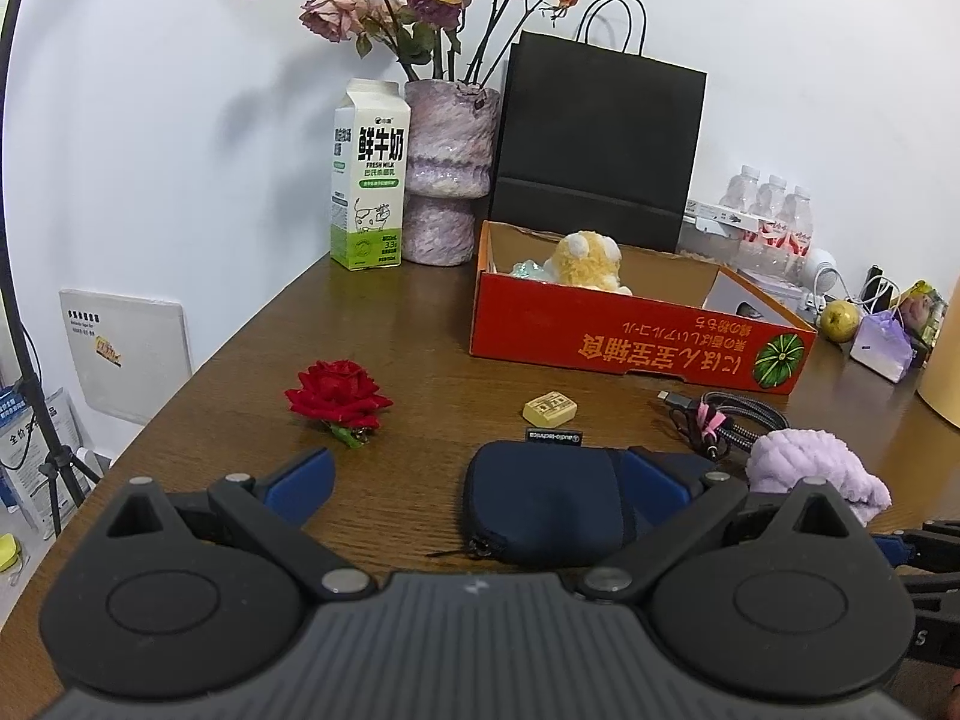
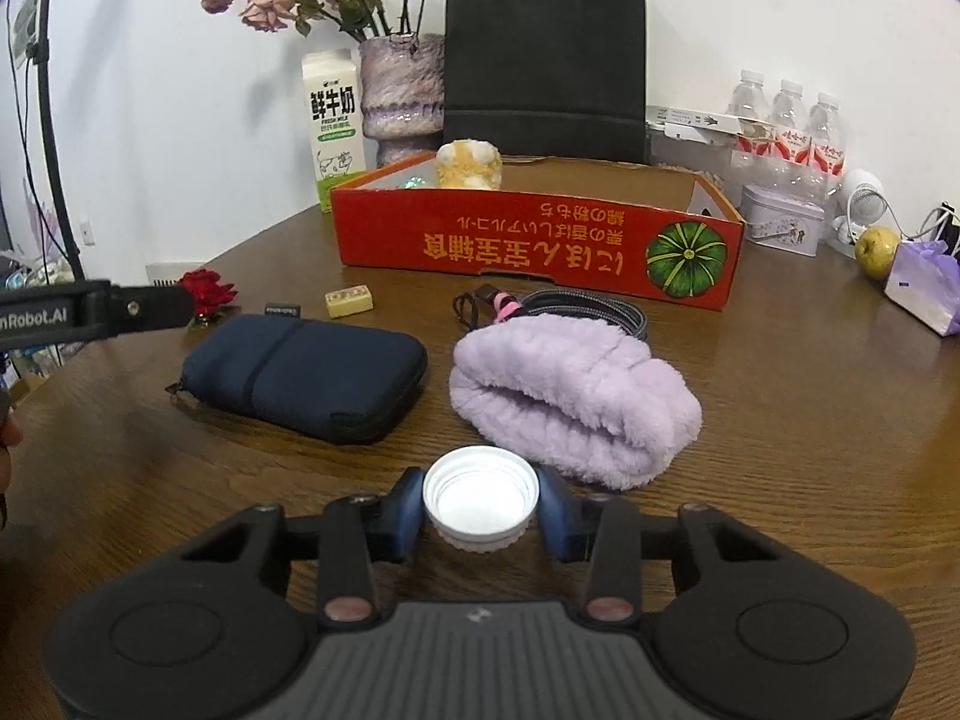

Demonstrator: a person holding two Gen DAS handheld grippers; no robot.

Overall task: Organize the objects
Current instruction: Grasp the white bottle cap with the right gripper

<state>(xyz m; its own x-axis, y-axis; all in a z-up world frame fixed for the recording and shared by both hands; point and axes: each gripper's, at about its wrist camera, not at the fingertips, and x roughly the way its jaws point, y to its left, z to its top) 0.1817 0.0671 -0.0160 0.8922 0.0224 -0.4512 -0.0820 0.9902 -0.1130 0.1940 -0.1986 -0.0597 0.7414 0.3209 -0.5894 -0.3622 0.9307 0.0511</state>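
My right gripper (image 2: 480,507) is shut on a white bottle cap (image 2: 480,495), open side up, low over the table. My left gripper (image 1: 480,480) is open wide; a navy zip pouch (image 1: 549,501) lies on the table between its fingers, against the right finger. The pouch also shows in the right wrist view (image 2: 306,384). A lilac fluffy cloth (image 2: 570,402), a braided cable (image 2: 576,315), a yellow tile (image 2: 349,302) and a red rose head (image 1: 337,396) lie on the table. The red cardboard box (image 2: 540,252) holds a yellow plush toy (image 1: 585,261).
Behind the box stand a milk carton (image 1: 369,180), a vase of dried roses (image 1: 447,174) and a black paper bag (image 1: 600,138). Water bottles (image 2: 786,126), a tin (image 2: 780,228), a green apple (image 2: 876,251) and a lilac gift bag (image 2: 924,288) are at the right.
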